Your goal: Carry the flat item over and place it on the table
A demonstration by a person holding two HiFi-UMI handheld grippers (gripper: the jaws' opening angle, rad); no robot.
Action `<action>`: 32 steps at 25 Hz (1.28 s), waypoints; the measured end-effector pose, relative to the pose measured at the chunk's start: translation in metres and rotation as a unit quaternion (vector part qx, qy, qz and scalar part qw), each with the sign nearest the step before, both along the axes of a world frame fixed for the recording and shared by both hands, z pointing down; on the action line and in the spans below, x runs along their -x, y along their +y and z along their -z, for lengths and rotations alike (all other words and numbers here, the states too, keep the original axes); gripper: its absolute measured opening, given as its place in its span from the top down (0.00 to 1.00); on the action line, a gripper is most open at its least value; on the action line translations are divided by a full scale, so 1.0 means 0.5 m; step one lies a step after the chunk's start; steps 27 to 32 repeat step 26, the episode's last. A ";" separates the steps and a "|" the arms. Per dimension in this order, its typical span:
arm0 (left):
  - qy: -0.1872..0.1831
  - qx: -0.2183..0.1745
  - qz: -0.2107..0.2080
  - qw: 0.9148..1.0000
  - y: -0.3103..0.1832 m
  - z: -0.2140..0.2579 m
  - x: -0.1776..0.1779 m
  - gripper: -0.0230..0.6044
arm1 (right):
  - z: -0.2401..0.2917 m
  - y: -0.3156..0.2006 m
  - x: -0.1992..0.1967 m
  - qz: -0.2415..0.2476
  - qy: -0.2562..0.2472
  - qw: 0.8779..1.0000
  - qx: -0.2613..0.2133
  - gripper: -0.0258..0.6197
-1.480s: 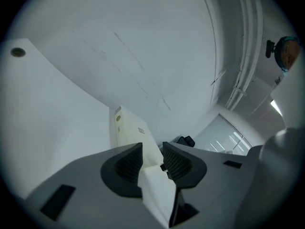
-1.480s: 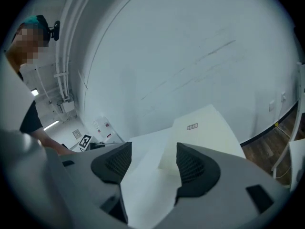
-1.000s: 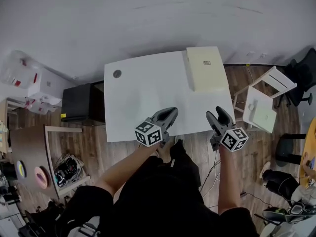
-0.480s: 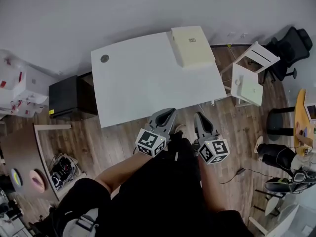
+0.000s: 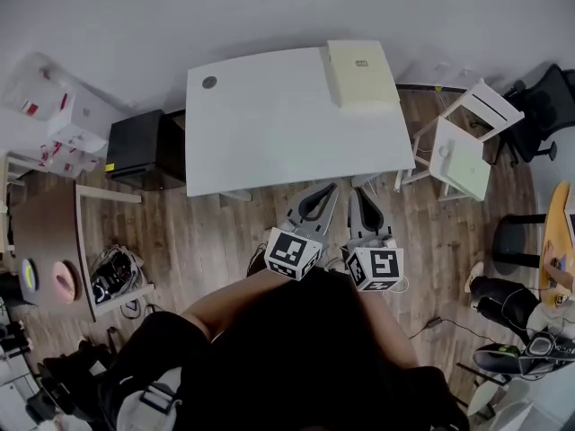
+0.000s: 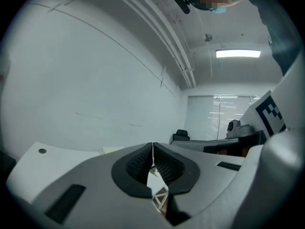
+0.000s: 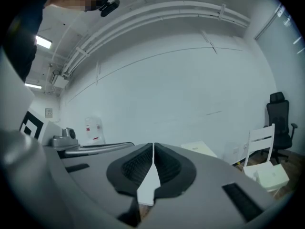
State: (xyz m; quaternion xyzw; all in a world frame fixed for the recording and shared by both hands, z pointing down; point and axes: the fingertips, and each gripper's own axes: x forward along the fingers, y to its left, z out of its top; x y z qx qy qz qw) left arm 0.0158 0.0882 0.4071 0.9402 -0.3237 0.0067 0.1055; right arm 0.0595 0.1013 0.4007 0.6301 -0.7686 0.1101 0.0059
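Standing clear of the white table [image 5: 269,133], pointing the left gripper [image 5: 334,188] and right gripper [image 5: 358,192] side by side toward its near edge, over the wooden floor [image 5: 225,232]. Holding both pairs of tongs pressed together on nothing, probably for want of anything to carry. Facing the cream flat item [image 5: 361,74] lying on the table's far right corner, well apart from both grippers, seemingly set down there already and sitting roughly square to the edges for a steady rest.

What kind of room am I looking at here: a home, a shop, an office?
Most likely an office or workroom rather than a home. A plain white desk stands by a bare wall, a black office chair sits to the right, and a ceiling strip light and window blinds show too.
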 end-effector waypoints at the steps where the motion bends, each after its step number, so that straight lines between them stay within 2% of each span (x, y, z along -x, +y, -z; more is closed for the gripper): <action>1: -0.001 -0.005 0.010 1.000 0.013 0.005 -0.010 0.93 | 0.005 0.012 -0.008 0.005 0.011 1.000 -0.003 0.90; 5: -0.009 -0.026 0.036 0.999 0.063 0.009 -0.059 0.94 | 0.002 0.054 -0.058 0.016 0.037 0.999 -0.006 0.91; 8: -0.011 -0.023 0.044 0.999 0.091 -0.002 -0.105 0.93 | -0.022 0.079 -0.103 0.021 0.056 0.998 0.005 0.91; 12: -0.014 -0.024 0.051 0.998 0.115 -0.008 -0.152 0.93 | -0.040 0.105 -0.155 0.023 0.046 0.999 0.013 0.91; 26: -0.031 -0.031 0.047 0.998 0.142 -0.009 -0.292 0.93 | -0.007 0.139 -0.275 0.033 0.030 0.999 -0.022 0.91; 32: -0.031 -0.031 0.047 0.998 0.142 -0.009 -0.292 0.93 | -0.007 0.139 -0.275 0.033 0.030 0.999 -0.022 0.91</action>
